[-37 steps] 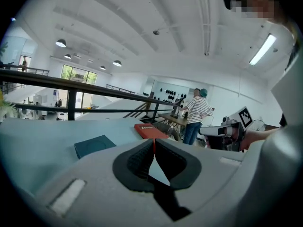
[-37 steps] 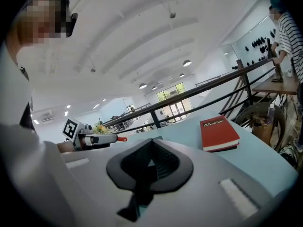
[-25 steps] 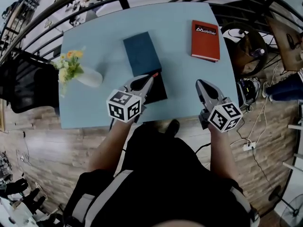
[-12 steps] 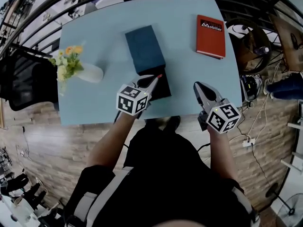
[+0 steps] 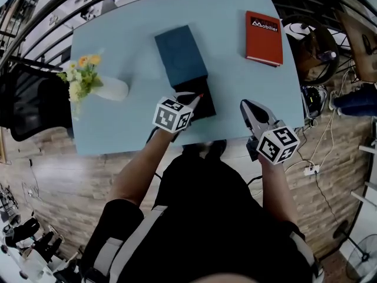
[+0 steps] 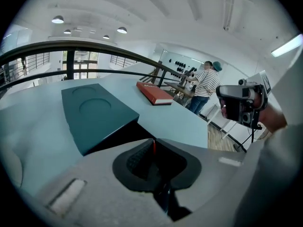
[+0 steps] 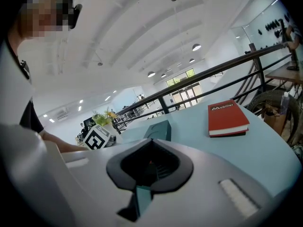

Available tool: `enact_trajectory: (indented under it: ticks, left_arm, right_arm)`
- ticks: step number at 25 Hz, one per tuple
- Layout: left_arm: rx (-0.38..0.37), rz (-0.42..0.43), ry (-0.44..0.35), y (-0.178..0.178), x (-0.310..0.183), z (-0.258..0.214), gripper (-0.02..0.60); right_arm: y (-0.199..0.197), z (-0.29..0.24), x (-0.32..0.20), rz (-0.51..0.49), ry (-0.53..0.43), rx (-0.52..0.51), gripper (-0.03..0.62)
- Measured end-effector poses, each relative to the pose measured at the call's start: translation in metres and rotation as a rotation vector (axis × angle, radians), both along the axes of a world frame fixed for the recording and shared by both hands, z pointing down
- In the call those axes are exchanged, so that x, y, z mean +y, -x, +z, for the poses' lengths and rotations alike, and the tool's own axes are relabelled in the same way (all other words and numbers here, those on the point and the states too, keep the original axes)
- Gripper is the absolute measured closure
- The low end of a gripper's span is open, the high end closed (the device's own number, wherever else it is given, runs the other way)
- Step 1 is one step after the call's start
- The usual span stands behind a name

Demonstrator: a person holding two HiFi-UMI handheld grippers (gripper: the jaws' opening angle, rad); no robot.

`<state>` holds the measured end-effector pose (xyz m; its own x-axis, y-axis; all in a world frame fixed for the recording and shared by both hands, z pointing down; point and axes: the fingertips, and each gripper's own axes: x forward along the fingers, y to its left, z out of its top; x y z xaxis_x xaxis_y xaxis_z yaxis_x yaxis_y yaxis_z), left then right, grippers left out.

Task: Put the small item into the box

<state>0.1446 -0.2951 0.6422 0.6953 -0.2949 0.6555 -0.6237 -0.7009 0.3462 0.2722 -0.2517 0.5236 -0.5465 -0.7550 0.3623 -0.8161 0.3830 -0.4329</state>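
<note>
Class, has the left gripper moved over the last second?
Yes. The left gripper has shifted rightward, away from the flower vase and toward the open box.

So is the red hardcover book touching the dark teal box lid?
Apart. The head view shows bare pale blue tabletop between the red hardcover book and the dark teal box lid.

A: Surface point(image 5: 235, 69) colour?
B: Pale blue, plain. Box lid point(image 5: 179, 55) dark teal, box base point(image 5: 204, 107) black.
A: Book point(image 5: 264, 31)?
B: Red, white lettering on a black patch.
A: Left tool point(image 5: 196, 99), right tool point(image 5: 245, 104)?
B: Grey; black-and-white square markers. Small item point(image 6: 152, 146) red. Flowers point(image 5: 81, 74) yellow-orange, vase point(image 5: 115, 90) white.
</note>
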Motion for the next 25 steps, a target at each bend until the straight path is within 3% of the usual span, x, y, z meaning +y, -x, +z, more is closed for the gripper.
enact_trajectory:
  ticks: [6, 12, 25]
  left_arm:
    - [-0.005, 0.069, 0.06, -0.007, 0.01, 0.019, 0.561]
    - [-0.069, 0.173, 0.072, -0.014, 0.016, 0.031, 0.561]
    - [-0.138, 0.234, 0.09, -0.013, 0.019, 0.047, 0.56]
  right_arm:
    - [-0.002, -0.007, 0.007, 0.025, -0.01, 0.0, 0.592]
    - [-0.009, -0.018, 0.01, 0.049, -0.026, -0.003, 0.592]
    - [-0.014, -0.023, 0.015, 0.062, -0.032, -0.001, 0.592]
